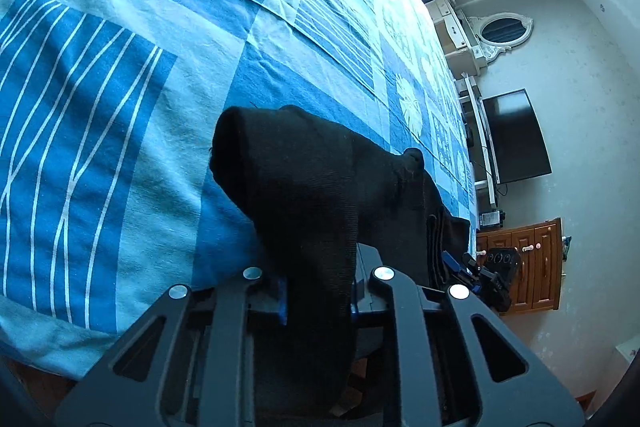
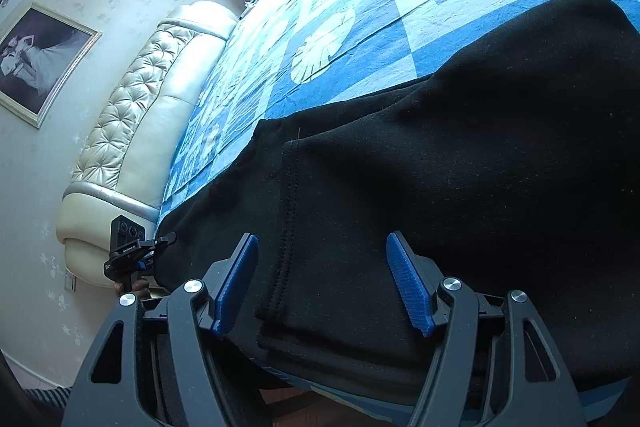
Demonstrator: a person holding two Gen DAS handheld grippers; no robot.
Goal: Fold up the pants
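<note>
Only our left view shows the left gripper clamped on bunched black fabric pants; right gripper angled down, fingers spread, straddling the hem untouched.

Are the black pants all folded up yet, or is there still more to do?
Not yet. The black pants already lie spread on the blue bedspread. Right now the left gripper is pinching a bunched-up end of them, while the right gripper sits open around the hem without squeezing it. Still left: the right side needs a grip, then the actual folding. No neat fold shows so far.
</note>
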